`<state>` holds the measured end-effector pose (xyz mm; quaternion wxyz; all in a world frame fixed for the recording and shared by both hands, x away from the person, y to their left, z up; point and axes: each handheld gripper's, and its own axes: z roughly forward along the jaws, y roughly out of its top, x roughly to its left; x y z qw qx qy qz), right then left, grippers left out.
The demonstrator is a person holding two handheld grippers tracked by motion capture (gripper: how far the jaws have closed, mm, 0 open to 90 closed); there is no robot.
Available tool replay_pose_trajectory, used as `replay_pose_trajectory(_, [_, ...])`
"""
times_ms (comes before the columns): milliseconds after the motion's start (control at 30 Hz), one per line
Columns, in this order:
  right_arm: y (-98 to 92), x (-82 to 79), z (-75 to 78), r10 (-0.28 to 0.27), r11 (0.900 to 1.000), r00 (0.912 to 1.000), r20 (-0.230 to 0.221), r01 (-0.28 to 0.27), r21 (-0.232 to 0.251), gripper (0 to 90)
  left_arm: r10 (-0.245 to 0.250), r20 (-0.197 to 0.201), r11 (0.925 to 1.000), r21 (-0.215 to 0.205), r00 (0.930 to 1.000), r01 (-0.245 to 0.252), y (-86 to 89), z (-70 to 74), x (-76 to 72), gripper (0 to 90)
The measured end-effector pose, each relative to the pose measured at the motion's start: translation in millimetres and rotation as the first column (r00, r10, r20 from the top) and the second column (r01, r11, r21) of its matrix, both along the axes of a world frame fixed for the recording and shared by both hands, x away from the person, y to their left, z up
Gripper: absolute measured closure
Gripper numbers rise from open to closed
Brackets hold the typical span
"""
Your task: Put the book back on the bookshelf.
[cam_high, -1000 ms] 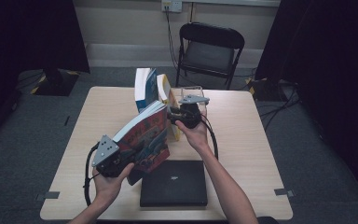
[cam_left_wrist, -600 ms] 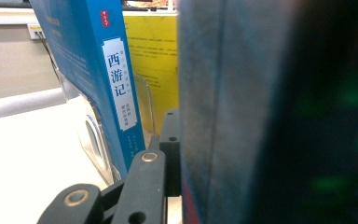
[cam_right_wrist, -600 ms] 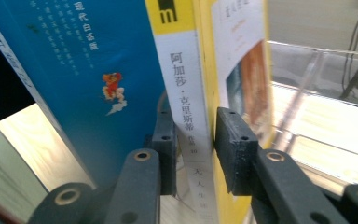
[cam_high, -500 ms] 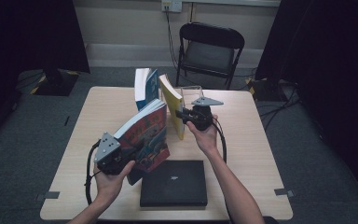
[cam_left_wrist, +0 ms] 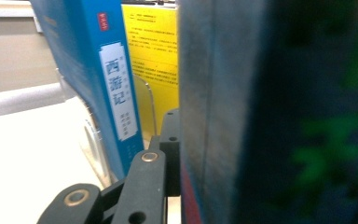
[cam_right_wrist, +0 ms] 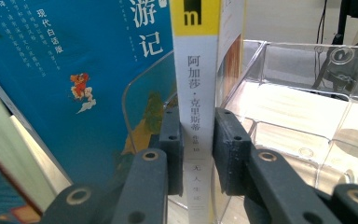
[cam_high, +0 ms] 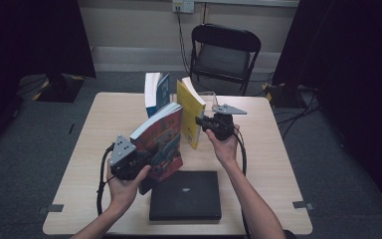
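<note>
Left gripper: clenched on the colourful illustrated paperback, holding it tilted above the table, just in front of the standing books; in the left gripper view its black jaws press the book's cover near the spine.

Right gripper: its jaws have just been closing and now pinch the white spine of the yellow-covered paperback; both pads sit flat on it, so I call that a grasp.

Yellow book: upright at the clear plastic book stand, leaning a little towards the person, its yellow cover facing left in the high view.

Blue book: the tall blue-and-white paperback stands just behind and left of the yellow one, close beside it.

Black case: a flat black rectangular case lies on the pale wooden table near the front edge, apart from the books.

Step in hand: I judge the right hand is steadying or shifting the yellow book to open a slot for the illustrated one.

Doing it well: keep the pinch low and square on the spine; tip the yellow book only slightly; slide the illustrated book in edge first, without knocking the blue one.
</note>
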<state>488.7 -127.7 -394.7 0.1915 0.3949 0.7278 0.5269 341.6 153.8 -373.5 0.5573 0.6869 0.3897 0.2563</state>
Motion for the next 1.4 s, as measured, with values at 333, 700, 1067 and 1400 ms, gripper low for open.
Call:
replay_pose_trajectory(333, [-1.8, 1.0, -0.3, 0.013, 1.0, 0.9999, -0.006, -0.012, 0.008, 74.6, 0.081, -0.025, 0.9967, 0.002, 0.9964, -0.081, -19.6, -1.3, 33.1, 74.7])
replay_pose_trajectory(700, [-2.1, 1.9, -0.2, 0.018, 1.0, 0.9998, -0.012, -0.018, 0.014, 74.0, 0.126, -0.032, 0.992, -0.004, 0.9915, -0.126, -37.1, 0.9, 59.1, 74.6])
replay_pose_trajectory(1067, [-2.9, 3.2, -1.0, 0.024, 1.0, 0.9996, -0.013, -0.023, 0.02, 72.9, 0.152, 0.006, 0.9884, -0.003, 0.9884, -0.152, -57.9, 3.8, 76.7, 74.6])
replay_pose_trajectory(1400, [-2.2, 3.3, -1.3, 0.031, 0.999, 0.9994, -0.016, -0.031, 0.017, 71.5, 0.182, 0.024, 0.9833, 0.007, 0.9831, -0.182, -64.9, -0.4, 92.8, 74.5])
